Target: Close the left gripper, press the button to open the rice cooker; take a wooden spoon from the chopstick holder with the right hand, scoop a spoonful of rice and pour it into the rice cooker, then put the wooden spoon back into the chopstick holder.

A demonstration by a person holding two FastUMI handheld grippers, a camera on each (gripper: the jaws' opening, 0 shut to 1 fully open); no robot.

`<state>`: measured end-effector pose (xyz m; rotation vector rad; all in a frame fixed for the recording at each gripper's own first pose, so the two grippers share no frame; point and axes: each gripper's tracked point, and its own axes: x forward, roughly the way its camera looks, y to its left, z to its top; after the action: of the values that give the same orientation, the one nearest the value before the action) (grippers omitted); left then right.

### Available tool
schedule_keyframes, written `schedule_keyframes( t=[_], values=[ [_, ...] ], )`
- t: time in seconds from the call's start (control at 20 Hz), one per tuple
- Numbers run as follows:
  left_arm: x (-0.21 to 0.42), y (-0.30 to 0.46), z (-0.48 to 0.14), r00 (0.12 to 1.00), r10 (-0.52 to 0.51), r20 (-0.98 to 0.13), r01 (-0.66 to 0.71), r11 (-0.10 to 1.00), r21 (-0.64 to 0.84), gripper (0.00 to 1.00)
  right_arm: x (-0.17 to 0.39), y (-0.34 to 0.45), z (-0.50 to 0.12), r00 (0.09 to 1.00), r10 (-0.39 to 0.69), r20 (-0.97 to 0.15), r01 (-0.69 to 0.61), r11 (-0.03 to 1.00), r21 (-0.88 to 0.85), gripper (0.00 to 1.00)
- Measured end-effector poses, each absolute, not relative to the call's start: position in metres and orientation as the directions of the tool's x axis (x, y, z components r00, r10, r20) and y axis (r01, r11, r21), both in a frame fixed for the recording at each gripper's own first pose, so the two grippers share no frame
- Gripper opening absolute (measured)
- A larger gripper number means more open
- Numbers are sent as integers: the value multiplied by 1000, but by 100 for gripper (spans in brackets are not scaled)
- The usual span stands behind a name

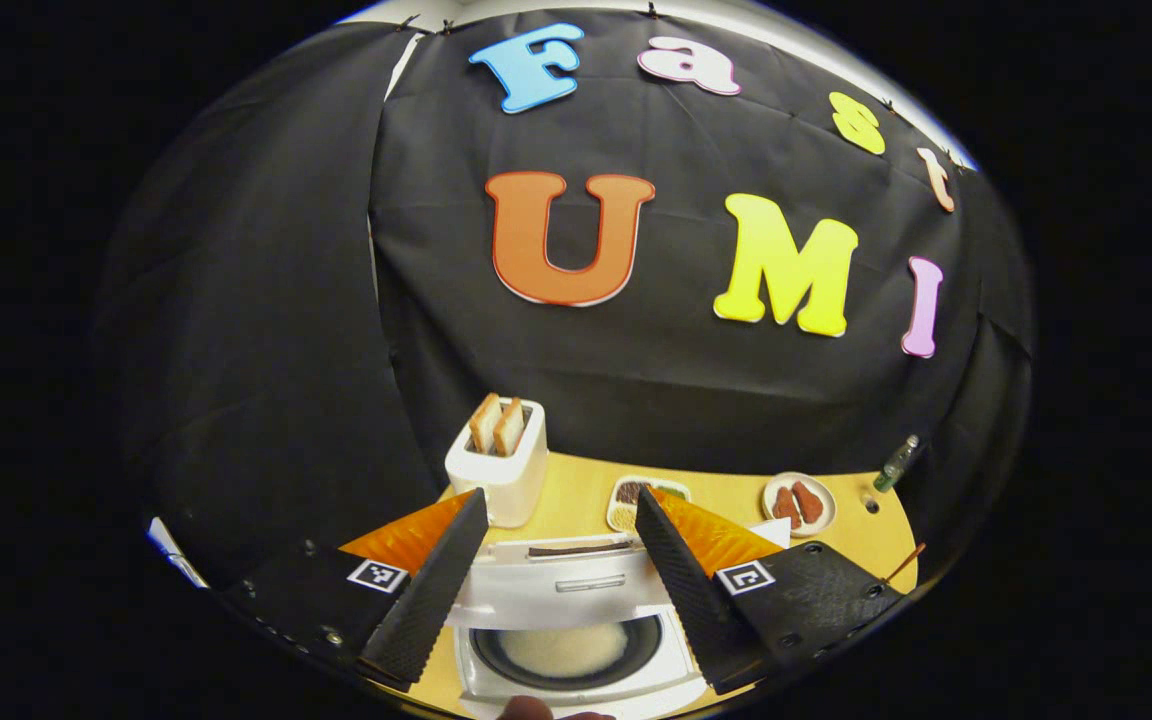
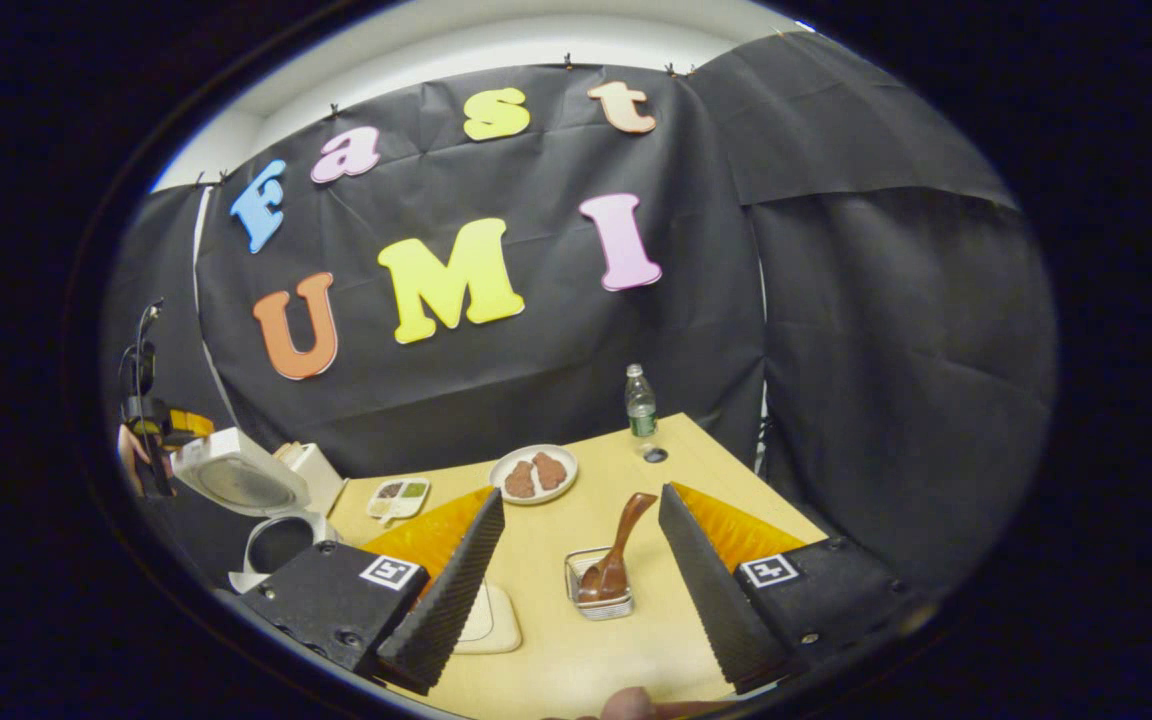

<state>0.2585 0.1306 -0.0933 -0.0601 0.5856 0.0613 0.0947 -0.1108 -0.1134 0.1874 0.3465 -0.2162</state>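
In the left gripper view the left tongs (image 1: pixel 561 575) stood spread, gripping nothing, above the rice cooker (image 1: pixel 576 640) at 6 o'clock, its lid raised and pale rice in the pot. A toaster (image 1: pixel 498 462) sat at 11 o'clock of it. In the right gripper view the right tongs (image 2: pixel 581 590) were spread and empty too; between them the wooden spoon (image 2: pixel 618 555) leaned in the chopstick holder (image 2: pixel 598 585) on the tabletop (image 2: pixel 576 655).

Wooden bench (image 2: pixel 586 650). Chopstick holder (image 2: pixel 598 590) near middle; plate (image 2: pixel 534 473) behind it, bottle (image 2: pixel 641 403) beyond right, rice cooker (image 2: pixel 256 520), toaster (image 1: pixel 498 462), divided tray (image 2: pixel 397 497) off left.
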Motion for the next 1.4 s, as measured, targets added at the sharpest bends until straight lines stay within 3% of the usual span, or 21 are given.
schedule_keyframes(
  t=[0.35,0.5,1.05,1.2,1.4],
  values=[
    [165,103,-201,675,-12,-738,-119,985,-124,97,105,-77,-132,910,-100,-402,155,982,108,100],
    [150,107,-218,635,-22,-772,-140,980,-144,97,111,-66,-133,910,-76,-407,127,987,100,100],
    [145,111,-231,589,18,-808,-185,976,-112,97,121,-58,-153,891,-31,-453,114,981,158,100],
    [142,110,-239,616,61,-785,-118,993,-16,97,124,-60,-159,887,-19,-462,112,978,174,100],
    [144,107,-237,680,67,-730,-128,991,-28,98,124,-50,-156,890,3,-457,82,983,166,100]
  ],
)
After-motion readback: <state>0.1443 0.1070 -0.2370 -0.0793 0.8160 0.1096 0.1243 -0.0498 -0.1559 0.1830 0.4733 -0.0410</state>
